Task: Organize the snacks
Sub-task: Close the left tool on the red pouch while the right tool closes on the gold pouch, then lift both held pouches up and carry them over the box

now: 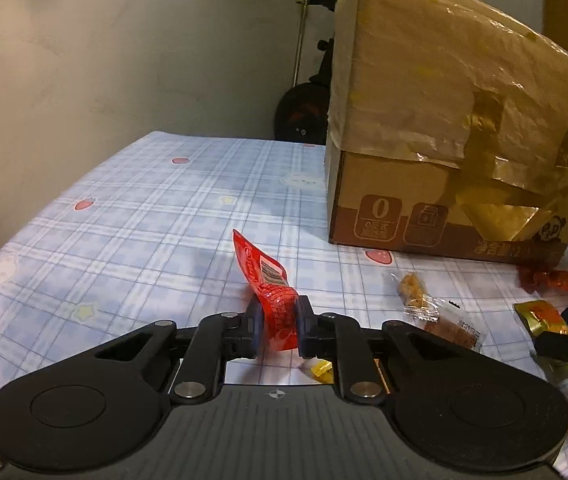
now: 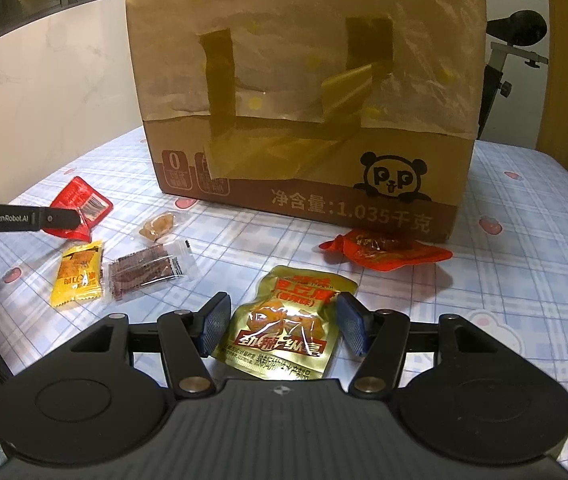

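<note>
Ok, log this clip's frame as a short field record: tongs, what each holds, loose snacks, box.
left tongs: shut on red packet, lifted off the table
right tongs: open, fingers either side of gold pouch
loose snacks: yellow packet, clear-wrapped bar, red pouch beside box
cardboard box: upright on checked tablecloth, taped

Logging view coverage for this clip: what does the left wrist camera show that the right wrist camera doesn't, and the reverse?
Only the left wrist view shows the left gripper head-on, shut on the red barcode packet, which stands up off the table.

Only the right wrist view shows the right gripper open, fingers either side of the gold pouch, plus the panda logo in full and the whole yellow packet.

Both show the taped cardboard box, the plaid tablecloth, the clear brown-strip packet, the small clear nugget packet and the red pouch by the box.
</note>
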